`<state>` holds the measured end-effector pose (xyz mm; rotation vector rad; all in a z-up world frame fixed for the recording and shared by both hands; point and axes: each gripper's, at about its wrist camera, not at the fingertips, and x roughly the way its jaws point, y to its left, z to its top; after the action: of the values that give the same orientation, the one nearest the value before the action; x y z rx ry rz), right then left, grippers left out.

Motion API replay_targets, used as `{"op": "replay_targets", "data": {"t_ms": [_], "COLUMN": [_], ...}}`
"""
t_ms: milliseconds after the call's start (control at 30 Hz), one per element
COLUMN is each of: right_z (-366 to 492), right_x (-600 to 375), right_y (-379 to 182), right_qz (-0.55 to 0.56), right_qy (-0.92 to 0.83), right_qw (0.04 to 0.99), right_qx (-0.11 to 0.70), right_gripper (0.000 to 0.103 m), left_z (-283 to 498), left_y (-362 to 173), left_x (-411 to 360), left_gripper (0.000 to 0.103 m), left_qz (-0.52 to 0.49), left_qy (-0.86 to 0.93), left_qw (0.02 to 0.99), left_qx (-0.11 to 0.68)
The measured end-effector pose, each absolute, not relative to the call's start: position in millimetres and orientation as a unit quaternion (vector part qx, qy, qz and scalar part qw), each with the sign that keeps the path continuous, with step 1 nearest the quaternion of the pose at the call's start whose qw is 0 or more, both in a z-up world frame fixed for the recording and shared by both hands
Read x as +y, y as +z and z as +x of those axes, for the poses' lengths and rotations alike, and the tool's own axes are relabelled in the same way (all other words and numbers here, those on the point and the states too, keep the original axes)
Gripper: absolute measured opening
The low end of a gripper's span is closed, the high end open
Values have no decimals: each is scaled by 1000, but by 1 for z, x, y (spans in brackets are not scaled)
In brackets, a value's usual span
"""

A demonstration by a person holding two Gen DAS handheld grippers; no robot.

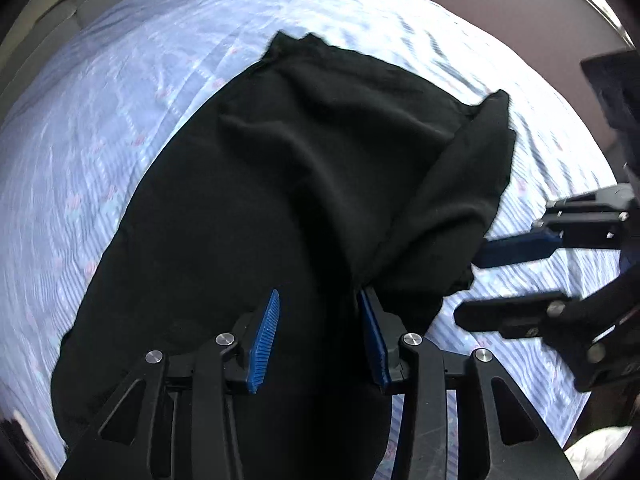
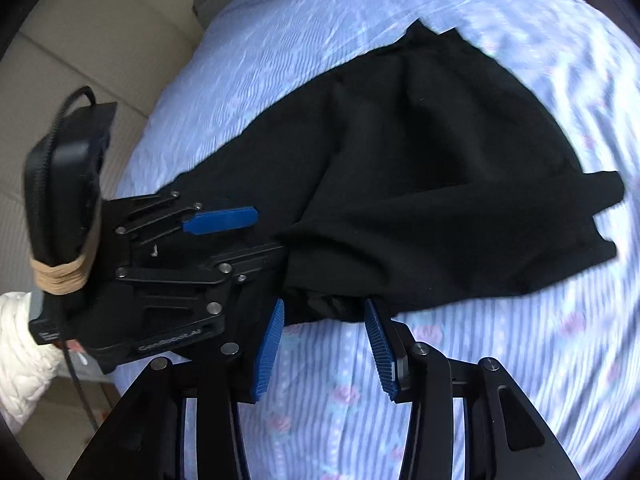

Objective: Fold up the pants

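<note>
Black pants [image 1: 288, 184] lie spread on a light blue patterned bedsheet [image 1: 80, 152], with one part folded over on the right side. My left gripper [image 1: 318, 300] is open, its blue pads [image 1: 264, 340] hovering over the near part of the pants. My right gripper [image 2: 324, 308] is open, just in front of the pants' near edge [image 2: 328, 304] over the sheet [image 2: 500, 360]. The right gripper shows at the right of the left wrist view [image 1: 492, 280], and the left gripper at the left of the right wrist view [image 2: 256, 236]. The pants fill the middle of the right wrist view [image 2: 420, 184].
The bed's edge and beige floor tiles [image 2: 80, 40] lie to the left in the right wrist view. A white quilted sleeve [image 2: 20, 352] shows at lower left. A dark wall [image 1: 480, 0] stands beyond the bed.
</note>
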<state>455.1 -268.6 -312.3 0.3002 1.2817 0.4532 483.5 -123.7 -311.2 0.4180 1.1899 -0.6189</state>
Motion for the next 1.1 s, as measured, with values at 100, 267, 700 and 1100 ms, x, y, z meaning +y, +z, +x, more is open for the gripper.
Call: {"op": "replay_targets", "data": {"t_ms": [100,267,700,1100], "right_z": [464,484,423,396], "right_x": [-260,-250,-267,-241], "right_y": [-319,-311,-324,-306], "right_qz": [123,94,147,136], "right_qy": [212,215,176,25], "right_qw": [763,782,743,738], "right_qx": [598,578,629,660], "right_gripper": [44,44,10,35], "left_z": [490,490,439,377], "left_y": [-316,-315,-289,-291], "left_x": [-116,-108,-51,59], "left_gripper": [46,51,67,73], "left_qz": [165,157,60,-48], "left_qy": [-274,-266,-196,-30], "left_qw": [762,769,788,781], "left_qx": [562,560,580,623]}}
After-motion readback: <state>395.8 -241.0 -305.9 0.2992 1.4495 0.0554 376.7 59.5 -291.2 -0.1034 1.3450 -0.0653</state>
